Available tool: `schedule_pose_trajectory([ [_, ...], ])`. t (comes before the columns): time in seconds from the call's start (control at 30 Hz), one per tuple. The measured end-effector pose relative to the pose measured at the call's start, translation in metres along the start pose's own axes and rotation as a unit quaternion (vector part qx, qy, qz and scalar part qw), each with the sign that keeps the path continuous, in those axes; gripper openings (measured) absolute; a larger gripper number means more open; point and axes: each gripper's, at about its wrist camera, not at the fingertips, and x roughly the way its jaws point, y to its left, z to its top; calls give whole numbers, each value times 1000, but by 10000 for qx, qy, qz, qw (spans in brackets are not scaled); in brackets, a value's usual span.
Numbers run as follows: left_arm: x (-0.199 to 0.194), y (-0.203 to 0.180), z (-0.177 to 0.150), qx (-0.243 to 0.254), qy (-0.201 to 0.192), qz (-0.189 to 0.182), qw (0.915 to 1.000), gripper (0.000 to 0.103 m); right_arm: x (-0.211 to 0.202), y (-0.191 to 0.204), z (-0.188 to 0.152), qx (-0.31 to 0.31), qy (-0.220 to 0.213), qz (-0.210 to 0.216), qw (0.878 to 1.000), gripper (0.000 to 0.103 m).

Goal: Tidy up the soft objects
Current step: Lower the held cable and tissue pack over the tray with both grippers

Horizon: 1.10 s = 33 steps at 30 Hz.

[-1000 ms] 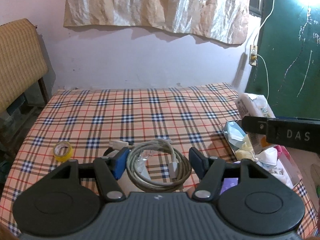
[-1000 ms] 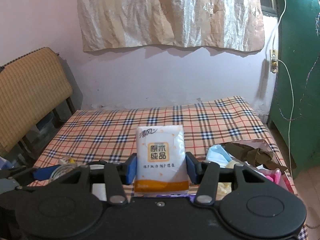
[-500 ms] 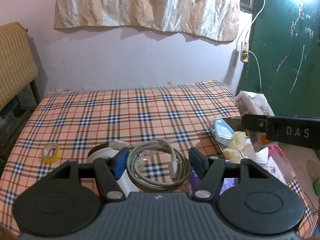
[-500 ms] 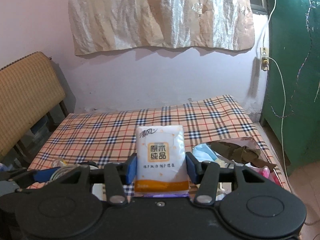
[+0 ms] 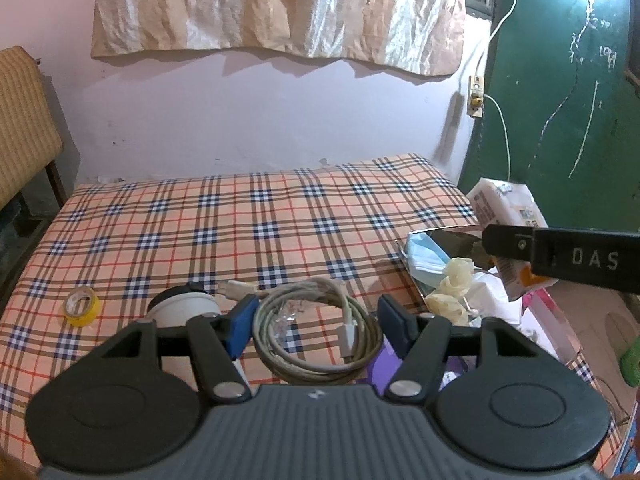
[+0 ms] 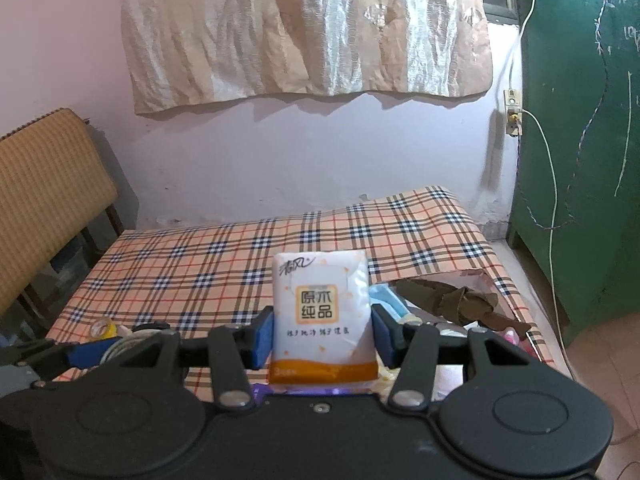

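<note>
In the left wrist view, the left gripper (image 5: 318, 320) squeezes a coiled gray cable (image 5: 316, 338) between its blue pads, above the checked bed cover (image 5: 240, 224). A yellow tape roll (image 5: 82, 306) lies on the cover to the left. A box (image 5: 556, 324) of soft things sits at the right.

In the right wrist view, the right gripper (image 6: 322, 338) squeezes a white tissue pack (image 6: 322, 316), held upright above the cover near the box (image 6: 496, 284).

tissue pack (image 6: 321, 316): glossy plastic film, smooth, printed
coiled cable (image 5: 316, 340): pale rubbery sheath, dull
bedsheet (image 5: 248, 224): checked woven cloth, matt
tape roll (image 5: 81, 306): shiny yellow plastic
left gripper (image 5: 316, 326): matt black plastic, blue rubbery pads
wall cloth (image 5: 280, 12): crumpled, satin sheen
face mask (image 5: 426, 258): soft blue non-woven fabric
</note>
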Motion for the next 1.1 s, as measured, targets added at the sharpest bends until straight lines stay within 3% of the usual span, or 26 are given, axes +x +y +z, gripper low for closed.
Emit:
schedule_pose_trajectory([
  [1.1,20,-47,0,287,139,-374,9988,67,-3,-57,0,240,-12,-325,9992,60],
])
